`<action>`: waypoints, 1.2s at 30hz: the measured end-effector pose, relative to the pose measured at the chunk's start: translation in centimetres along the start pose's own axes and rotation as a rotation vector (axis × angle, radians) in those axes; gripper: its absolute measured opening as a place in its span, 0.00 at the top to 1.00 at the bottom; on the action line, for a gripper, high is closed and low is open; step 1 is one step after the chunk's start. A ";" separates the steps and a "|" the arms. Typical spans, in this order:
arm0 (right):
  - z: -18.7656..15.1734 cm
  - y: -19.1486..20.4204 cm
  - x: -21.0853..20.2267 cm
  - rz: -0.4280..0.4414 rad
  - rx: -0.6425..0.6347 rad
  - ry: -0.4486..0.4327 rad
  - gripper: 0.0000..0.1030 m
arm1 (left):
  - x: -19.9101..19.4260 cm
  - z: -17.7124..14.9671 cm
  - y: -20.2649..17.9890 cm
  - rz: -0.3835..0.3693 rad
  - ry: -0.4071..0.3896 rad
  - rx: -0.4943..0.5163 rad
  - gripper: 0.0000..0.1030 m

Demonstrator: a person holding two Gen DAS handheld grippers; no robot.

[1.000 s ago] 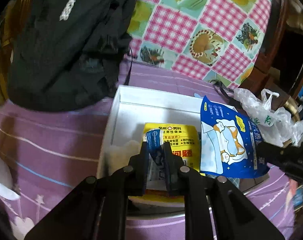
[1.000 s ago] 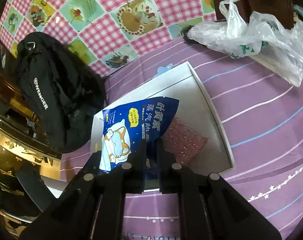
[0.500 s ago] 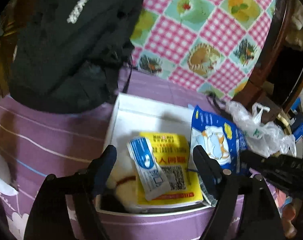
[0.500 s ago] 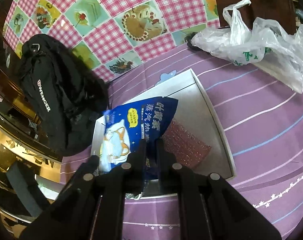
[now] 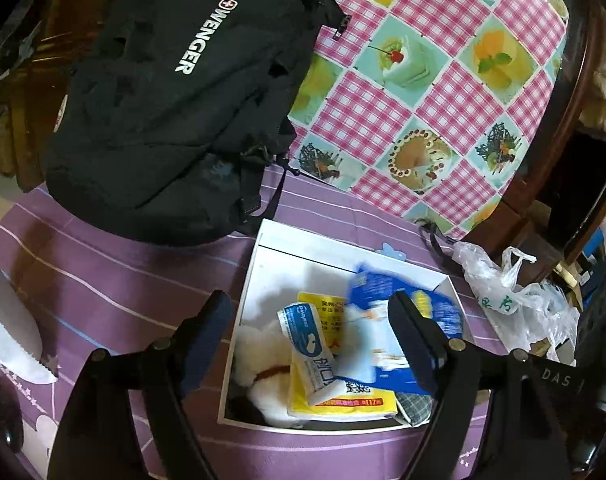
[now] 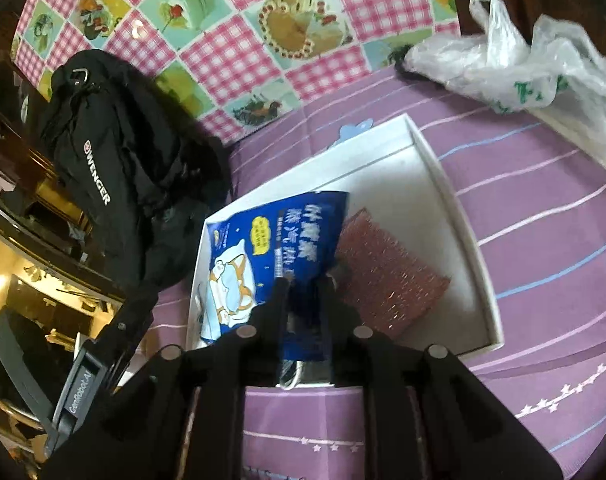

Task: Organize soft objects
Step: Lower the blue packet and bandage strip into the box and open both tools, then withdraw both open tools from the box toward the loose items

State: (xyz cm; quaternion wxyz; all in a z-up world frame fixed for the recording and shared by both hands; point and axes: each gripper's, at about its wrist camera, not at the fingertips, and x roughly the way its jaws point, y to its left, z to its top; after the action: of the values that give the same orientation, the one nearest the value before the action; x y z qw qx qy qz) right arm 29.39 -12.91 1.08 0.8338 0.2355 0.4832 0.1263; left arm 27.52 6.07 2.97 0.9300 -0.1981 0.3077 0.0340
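A white box (image 5: 259, 264) on the purple striped cloth holds a white plush toy (image 5: 263, 356), a yellow pack (image 5: 343, 398), a checked cloth (image 5: 415, 406) and a pink sponge (image 6: 387, 276). A small white and blue sachet (image 5: 309, 340) lies loose on the yellow pack. My left gripper (image 5: 309, 304) hangs wide open above it, holding nothing. The blue pouch (image 6: 279, 236) with a cartoon dog leans into the box and looks blurred (image 5: 383, 344) in the left wrist view. My right gripper (image 6: 304, 280) has its jaws opening, with the pouch's lower edge still between them.
A black backpack (image 5: 175, 100) lies against the box's far left corner. A crumpled clear plastic bag (image 6: 523, 64) sits at the far right. A pink checked tablecloth (image 5: 423, 80) covers the area behind. A white serrated sheet (image 5: 7, 328) lies at the left edge.
My left gripper opened, dropped the sachet onto the yellow pack and rose. The right jaws have parted a little and the blue pouch has tipped lower into the box.
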 end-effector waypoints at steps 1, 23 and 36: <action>0.0 -0.2 0.0 0.011 0.016 0.003 0.82 | 0.0 0.0 0.0 0.006 0.000 -0.003 0.21; 0.2 1.8 -3.6 -0.068 0.029 0.003 0.35 | -0.5 -0.2 -0.9 0.044 -0.030 0.080 0.21; -1.5 5.5 -4.4 -0.134 -0.112 0.031 0.35 | -3.5 -0.3 -4.2 0.102 -0.013 0.299 0.21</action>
State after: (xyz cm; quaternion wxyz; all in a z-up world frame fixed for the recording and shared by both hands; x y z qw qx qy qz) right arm 25.95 -9.74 6.59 0.8447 0.1538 0.5027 0.1007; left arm 25.29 2.32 6.21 0.9482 -0.0414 0.3129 0.0365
